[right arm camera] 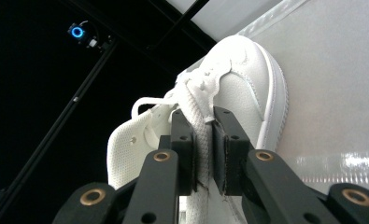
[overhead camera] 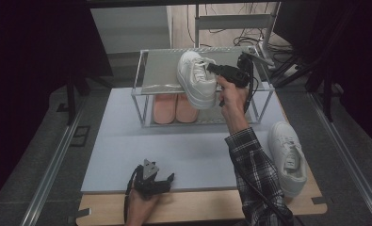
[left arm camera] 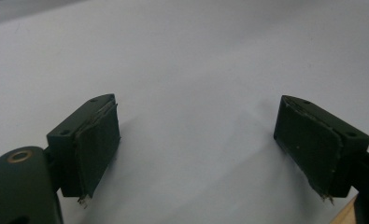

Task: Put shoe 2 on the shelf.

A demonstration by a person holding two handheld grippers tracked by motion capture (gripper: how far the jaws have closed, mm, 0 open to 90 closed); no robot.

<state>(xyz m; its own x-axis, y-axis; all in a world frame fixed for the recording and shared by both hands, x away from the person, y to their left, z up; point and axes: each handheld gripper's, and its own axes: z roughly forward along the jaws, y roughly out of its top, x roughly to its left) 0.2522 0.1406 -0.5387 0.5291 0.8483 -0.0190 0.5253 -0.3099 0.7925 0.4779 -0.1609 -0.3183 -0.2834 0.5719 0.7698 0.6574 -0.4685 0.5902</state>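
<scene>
Spread left gripper [overhead camera: 162, 181] rests at mat edge; right gripper [right arm camera: 203, 140] pinches sneaker [overhead camera: 195, 77] overhanging shelf [overhead camera: 155, 70].

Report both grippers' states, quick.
Left gripper: open, nothing between its jaws, low over the grey mat.
Right gripper: shut on the white sneaker, clamped at its tongue, over the rack's top shelf.

You are holding a white sneaker [overhead camera: 196, 79] at the top shelf of the rack [overhead camera: 148, 88], its toe pointing away from you and its heel end hanging out past the shelf's front edge. It is tilting, laces [right arm camera: 197, 100] up, pinched by its tongue. A second white sneaker [overhead camera: 287, 157] is lying upright on the table's right edge, toe away from you.
</scene>
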